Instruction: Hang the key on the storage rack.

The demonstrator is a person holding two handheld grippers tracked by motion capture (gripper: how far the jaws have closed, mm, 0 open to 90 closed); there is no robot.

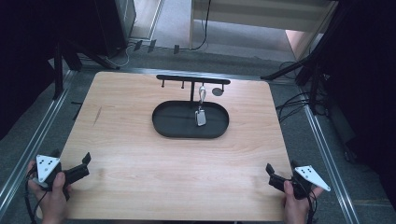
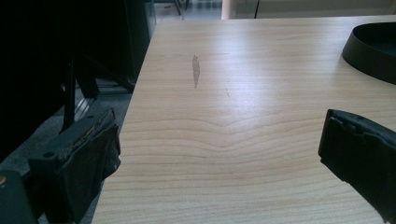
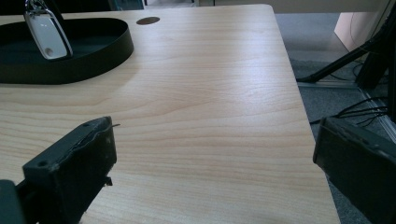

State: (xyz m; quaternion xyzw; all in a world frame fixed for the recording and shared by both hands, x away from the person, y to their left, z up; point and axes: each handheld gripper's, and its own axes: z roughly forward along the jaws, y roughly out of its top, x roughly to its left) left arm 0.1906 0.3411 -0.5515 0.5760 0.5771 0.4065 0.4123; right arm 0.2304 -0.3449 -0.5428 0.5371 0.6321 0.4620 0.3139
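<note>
Key fob [image 1: 201, 116] hangs by its clip from the rack [image 1: 192, 78] at 12 o'clock, dangling over the black tray [image 1: 163, 126]. Left gripper [image 1: 80, 167] at 8, right gripper [image 1: 276, 177] at 4, both fingers spread wide, empty. Fob looks light, rigid, smooth plastic, likely swings; pinch its flat sides.

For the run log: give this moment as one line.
left gripper: open, idle | right gripper: open, idle | key fob: hanging from rack over tray

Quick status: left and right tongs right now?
Left tongs: open, holding nothing, above the light wooden table.
Right tongs: open, holding nothing.
</note>
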